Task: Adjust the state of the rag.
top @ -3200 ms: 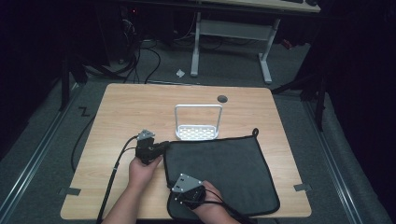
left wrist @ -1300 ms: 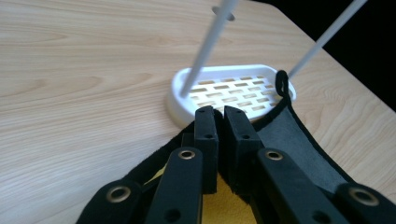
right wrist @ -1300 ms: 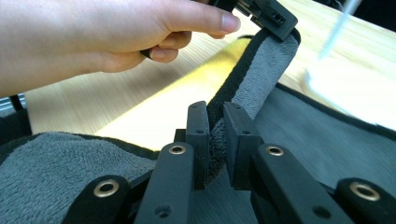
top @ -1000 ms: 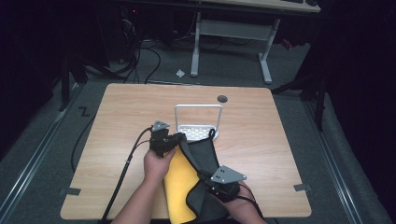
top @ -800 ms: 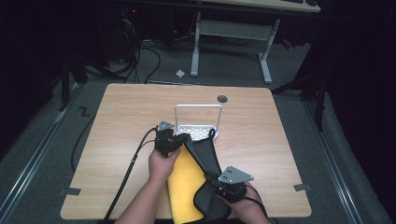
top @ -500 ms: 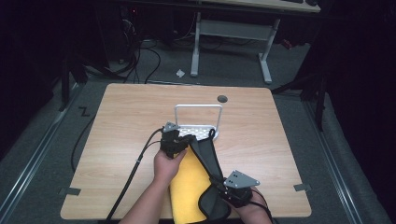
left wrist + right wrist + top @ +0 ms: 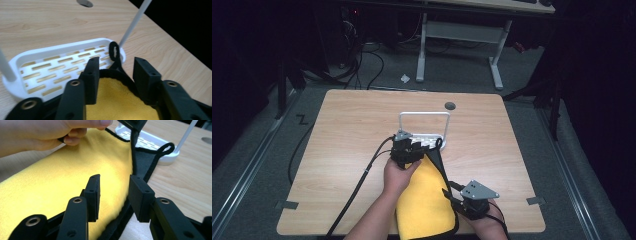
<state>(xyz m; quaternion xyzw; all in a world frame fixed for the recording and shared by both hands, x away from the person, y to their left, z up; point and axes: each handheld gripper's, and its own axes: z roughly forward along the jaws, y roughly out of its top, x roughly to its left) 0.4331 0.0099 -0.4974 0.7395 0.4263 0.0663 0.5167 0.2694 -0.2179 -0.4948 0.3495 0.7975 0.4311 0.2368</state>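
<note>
A person stands at a light wooden worktop (image 7: 352, 150), folding a cloth (image 7: 424, 200) that is yellow on one face and dark grey on the other, edged in black. The cloth lies folded over near the front edge, yellow face up, its far corner resting against a white slotted rack (image 7: 424, 131).

The left tool (image 7: 411, 150) sits at that far corner. Its jaws have just been opening and now stand apart, with the black hem and hanging loop (image 7: 114, 51) lying between them but no pad pressing on it. The right tool (image 7: 457, 202) is at the cloth's near right edge. Its jaws have also just been opening, and the hem runs loosely between them, not clamped.

Risks, as a judgement: with both grips let go, the folded layer may spring back or slide, leaving the edges misaligned. The loop lies on the rack's rim and could snag on a jaw or on the rack as the left tool pulls away, dragging the cloth or tipping the light rack. The trailing cable (image 7: 357, 190) could also catch the cloth.

No brand, label or readable writing shows anywhere.
</note>
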